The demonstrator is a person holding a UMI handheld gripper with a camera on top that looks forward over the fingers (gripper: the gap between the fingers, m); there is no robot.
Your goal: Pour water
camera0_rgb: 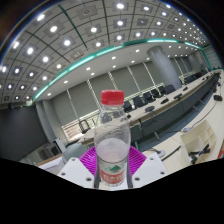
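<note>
At the left of the gripper, the left finger's magenta pad [92, 160] is seen pressed against the side of a clear plastic water bottle [113, 140], and at the right the other finger's pad is met on the bottle's opposite side, so the gripper [113, 168] is judged to be closed on the bottle, with no gap seen at either flank. The bottle is held upright between the fingers, its red cap [112, 98] on top and a green-and-red label [113, 165] wrapped round its lower body, near where the pads bear on it. The grip appears to have been taken low on the body so that the neck is left free for tipping; since the cap is seen in place, the pouring is judged not to have begun, and no receiving vessel can be made out. Whether the bottle rests on anything or is lifted cannot be told, as its base is hidden. A white table edge [190, 150] is glimpsed to the right of the fingers. Beyond, long curved desks [170, 100] are arranged in rows across a large hall, and overhead a dark ceiling is studded with small round lights [70, 30] and crossed by a curved teal light strip [90, 62].
</note>
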